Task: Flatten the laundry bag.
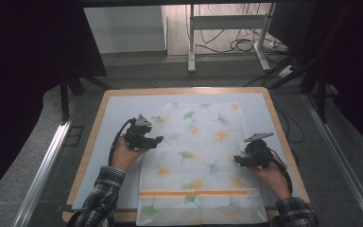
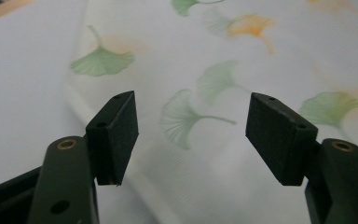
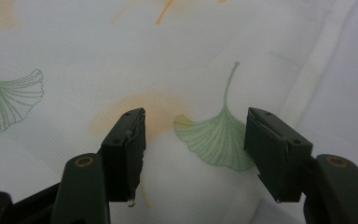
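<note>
Both grippers hang apart over the spread cloth, holding nothing.

High view: the leaf-printed cloth point(image 1: 198, 161) lies flat on the table point(image 1: 123, 106), left gripper point(image 1: 157, 140) and right gripper point(image 1: 236, 160) at opposite side edges, likely placed to pinch them. Left gripper view: pads point(image 2: 116, 135) spread above the cloth edge. Right gripper view: pads point(image 3: 272, 149) likewise spread, nothing between.

One printed cloth point(image 1: 198, 161) lying flat on one white mat point(image 1: 118, 111), on one wooden table point(image 1: 90, 142). Two grippers over it: left gripper point(image 1: 157, 140) at one edge, right gripper point(image 1: 237, 160) at the other. Two hands, two plaid sleeves. One orange stripe point(image 1: 196, 193) across the cloth. Ginkgo leaves in green and orange, too many and too faint to count.
</note>
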Action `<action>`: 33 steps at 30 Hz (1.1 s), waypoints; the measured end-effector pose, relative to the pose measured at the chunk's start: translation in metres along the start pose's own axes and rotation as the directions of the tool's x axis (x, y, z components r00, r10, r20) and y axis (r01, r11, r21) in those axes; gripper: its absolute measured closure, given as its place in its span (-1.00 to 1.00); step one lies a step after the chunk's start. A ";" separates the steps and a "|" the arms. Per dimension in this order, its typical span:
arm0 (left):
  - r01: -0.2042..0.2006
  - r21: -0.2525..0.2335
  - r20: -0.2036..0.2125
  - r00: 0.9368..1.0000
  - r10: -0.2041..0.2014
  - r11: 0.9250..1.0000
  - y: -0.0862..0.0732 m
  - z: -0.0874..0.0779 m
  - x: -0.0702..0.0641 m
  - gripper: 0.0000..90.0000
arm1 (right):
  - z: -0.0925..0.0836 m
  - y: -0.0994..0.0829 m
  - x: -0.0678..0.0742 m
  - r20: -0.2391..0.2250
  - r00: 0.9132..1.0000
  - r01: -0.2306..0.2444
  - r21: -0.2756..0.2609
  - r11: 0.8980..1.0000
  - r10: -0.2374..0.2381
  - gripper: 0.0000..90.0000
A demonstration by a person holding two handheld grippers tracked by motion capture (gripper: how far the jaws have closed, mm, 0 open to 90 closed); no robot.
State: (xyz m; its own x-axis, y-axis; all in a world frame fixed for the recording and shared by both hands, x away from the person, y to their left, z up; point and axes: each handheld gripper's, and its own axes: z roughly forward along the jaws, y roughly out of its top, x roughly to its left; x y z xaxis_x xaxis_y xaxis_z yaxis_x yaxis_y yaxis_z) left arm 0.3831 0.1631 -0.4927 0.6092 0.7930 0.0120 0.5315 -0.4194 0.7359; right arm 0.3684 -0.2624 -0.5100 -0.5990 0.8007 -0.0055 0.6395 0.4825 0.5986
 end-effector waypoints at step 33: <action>0.114 0.099 -0.071 0.992 -0.108 0.989 0.001 0.030 0.039 -0.35 | 0.001 -0.001 -0.005 -0.005 1.000 0.013 -0.003 1.000 -0.013 -0.24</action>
State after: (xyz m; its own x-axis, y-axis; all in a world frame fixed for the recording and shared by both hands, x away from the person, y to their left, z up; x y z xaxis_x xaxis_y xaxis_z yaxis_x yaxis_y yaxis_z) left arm 0.4249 0.1803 -0.5124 0.5054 0.8627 -0.0195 0.6531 -0.3677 0.6620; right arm 0.3709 -0.2668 -0.5117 -0.6099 0.7924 -0.0092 0.6299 0.4918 0.6011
